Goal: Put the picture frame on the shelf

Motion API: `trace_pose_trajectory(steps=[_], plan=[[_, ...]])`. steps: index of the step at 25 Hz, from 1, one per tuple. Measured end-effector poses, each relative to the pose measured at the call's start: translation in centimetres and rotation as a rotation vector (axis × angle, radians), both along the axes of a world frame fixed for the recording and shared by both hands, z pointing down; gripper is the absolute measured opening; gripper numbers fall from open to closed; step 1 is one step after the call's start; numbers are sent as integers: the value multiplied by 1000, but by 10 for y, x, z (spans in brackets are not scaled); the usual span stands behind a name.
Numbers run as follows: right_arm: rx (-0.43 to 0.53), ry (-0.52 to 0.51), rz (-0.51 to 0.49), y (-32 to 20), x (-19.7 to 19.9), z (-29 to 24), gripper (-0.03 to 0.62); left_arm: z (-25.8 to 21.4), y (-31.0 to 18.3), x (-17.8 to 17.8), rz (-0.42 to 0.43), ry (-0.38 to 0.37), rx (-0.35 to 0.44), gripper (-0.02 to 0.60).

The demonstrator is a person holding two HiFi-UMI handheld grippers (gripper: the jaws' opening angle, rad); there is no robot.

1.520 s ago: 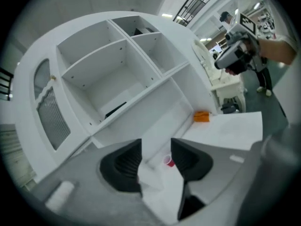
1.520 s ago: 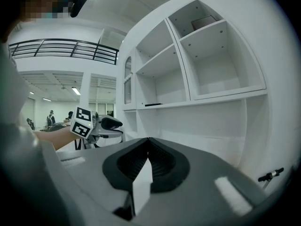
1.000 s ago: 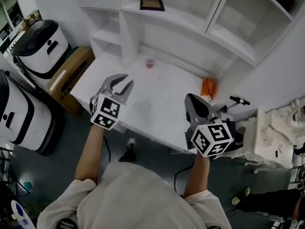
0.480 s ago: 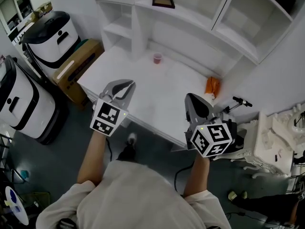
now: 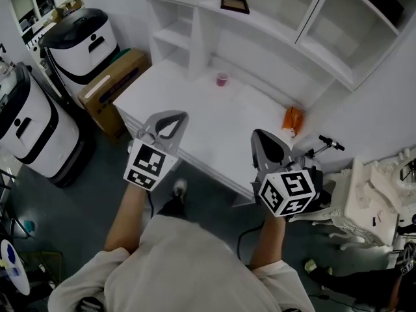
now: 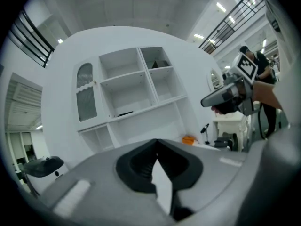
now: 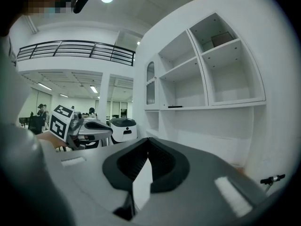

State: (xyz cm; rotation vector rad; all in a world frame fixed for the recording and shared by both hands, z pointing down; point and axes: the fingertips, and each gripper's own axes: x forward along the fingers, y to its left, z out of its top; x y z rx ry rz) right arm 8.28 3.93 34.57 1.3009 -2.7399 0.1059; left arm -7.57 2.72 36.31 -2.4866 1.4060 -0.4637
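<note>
The dark picture frame [image 5: 234, 4] lies flat on a shelf of the white wall unit [image 5: 279, 34], far from both grippers. It shows as a thin dark strip [image 6: 126, 113] in the left gripper view and as another [image 7: 175, 107] in the right gripper view. My left gripper [image 5: 170, 117] hovers over the table's front edge. Its jaws have just been closing and now stand shut with nothing between them [image 6: 156, 142]. My right gripper [image 5: 260, 135] is level with it to the right, also shut and empty [image 7: 148, 140].
On the white table [image 5: 195, 122] stand a small pink cup [image 5: 222, 78] and an orange object [image 5: 292, 118] by the wall. White machines [image 5: 84, 41] and a cardboard box [image 5: 110, 86] stand at the left. Ornate white furniture [image 5: 377, 194] stands at the right.
The left gripper's jaws went from open to shut. Both grippers drew back from the shelf toward the table's front edge, and the shelf unit looks further away.
</note>
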Motion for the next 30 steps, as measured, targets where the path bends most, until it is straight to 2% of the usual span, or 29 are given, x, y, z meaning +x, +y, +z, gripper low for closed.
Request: trace_pose_trajectory(steps=[9,17,30], plan=[[86,41,1,32,1,-22,5,-24,33,2,-1,16,54,3],[124,72,19,58,5,-28,5,-39,61,7,22,34,96,4],[159,80,16,81,7,-36,5,-50,79,23,56,47,130,3]])
